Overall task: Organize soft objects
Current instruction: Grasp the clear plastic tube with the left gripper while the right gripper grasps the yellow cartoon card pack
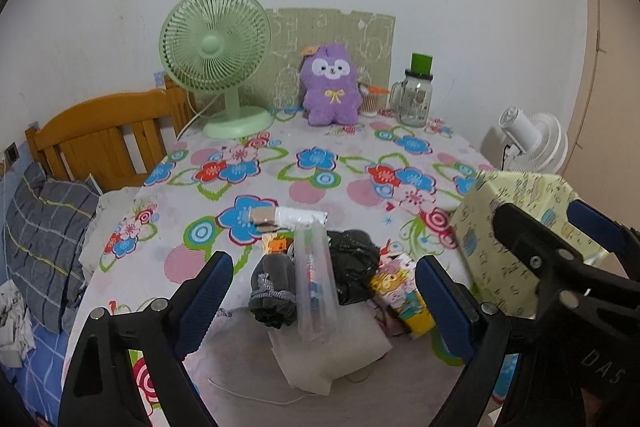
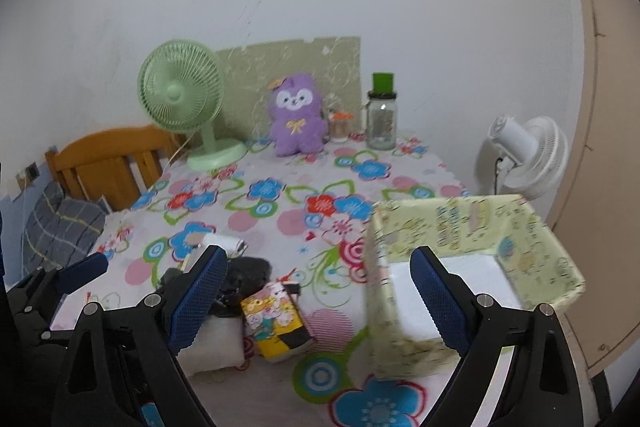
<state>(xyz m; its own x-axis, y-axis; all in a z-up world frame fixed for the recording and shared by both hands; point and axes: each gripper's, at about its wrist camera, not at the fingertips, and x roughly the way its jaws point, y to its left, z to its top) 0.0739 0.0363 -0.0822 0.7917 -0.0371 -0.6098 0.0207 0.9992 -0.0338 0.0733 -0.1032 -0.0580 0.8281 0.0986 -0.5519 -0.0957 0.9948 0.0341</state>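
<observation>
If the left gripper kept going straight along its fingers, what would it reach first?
Probably the pile of soft things: the left gripper, open and empty, frames the grey drawstring pouch and clear plastic sleeve. Which it would touch first is unclear.

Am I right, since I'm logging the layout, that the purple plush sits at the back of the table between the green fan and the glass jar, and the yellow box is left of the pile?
Not quite: the box is right of the pile, as the right wrist view shows. The plush does sit between the fan and jar.
</observation>
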